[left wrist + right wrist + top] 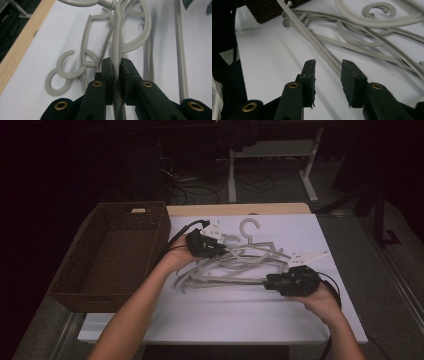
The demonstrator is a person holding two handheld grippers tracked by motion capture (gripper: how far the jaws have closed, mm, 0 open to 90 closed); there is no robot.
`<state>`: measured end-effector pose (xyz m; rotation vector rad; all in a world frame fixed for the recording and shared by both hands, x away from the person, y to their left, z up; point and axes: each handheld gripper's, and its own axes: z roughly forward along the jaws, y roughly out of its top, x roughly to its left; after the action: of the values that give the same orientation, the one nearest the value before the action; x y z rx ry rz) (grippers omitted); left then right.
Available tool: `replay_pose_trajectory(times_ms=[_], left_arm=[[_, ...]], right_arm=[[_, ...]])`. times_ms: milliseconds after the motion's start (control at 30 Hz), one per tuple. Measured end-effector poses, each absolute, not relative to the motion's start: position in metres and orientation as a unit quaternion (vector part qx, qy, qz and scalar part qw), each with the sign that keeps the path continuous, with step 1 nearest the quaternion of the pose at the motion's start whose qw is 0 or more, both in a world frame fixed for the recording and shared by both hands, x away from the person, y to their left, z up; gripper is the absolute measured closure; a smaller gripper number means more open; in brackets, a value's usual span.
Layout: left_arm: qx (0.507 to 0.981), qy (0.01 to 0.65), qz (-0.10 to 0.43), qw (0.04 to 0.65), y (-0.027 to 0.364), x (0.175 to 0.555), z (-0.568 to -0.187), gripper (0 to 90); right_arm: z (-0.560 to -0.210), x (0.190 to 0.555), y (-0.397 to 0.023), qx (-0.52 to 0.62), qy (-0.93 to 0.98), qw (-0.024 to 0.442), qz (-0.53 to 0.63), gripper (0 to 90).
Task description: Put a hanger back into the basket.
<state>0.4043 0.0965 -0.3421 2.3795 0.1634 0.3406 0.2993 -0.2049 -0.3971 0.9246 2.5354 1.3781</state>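
High view: pile of grey hangers [235, 262] on the white table [240, 315], basket [112, 252] at left; left gripper [220, 251] nearer the pile's hook end, right gripper [267, 282] at the bars' right end. Left gripper view: jaws clenched on 1 hanger arm [116, 45], long axis running straight ahead. Right gripper view: jaws parted, hanger bar [322, 51] lying between them, not pinched. No readable writing.

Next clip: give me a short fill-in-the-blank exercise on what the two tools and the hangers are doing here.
1. The left tool is shut on a grey plastic ____.
2. The right tool has its jaws ____, with a hanger bar between them but not pressed.
3. The woven basket sits at the table's ____ side in the high view.

Missing words: hanger; open; left
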Motion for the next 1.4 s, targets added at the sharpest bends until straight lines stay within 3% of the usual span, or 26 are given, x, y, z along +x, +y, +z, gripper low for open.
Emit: replay_pose_trajectory(times_ms=[267,567,933,1400], left_arm=[[0.913,0.106,0.157,0.362,0.108,0.403,-0.31,82.0],[0.9,0.149,0.186,0.366,0.135,0.394,-0.27,82.0],[0.877,0.195,0.228,0.376,0.199,0.385,-0.24,82.0],[0.847,0.261,0.272,0.375,0.287,0.369,-0.233,82.0]], right_arm=[[-0.4,0.3,-0.205,0.306,0.839,0.062,0.446,54.1],[-0.415,0.296,-0.211,0.348,0.826,0.088,0.435,33.3],[-0.433,0.286,-0.213,0.397,0.809,0.128,0.413,14.3],[-0.437,0.291,-0.215,0.417,0.793,0.147,0.418,0.8]])
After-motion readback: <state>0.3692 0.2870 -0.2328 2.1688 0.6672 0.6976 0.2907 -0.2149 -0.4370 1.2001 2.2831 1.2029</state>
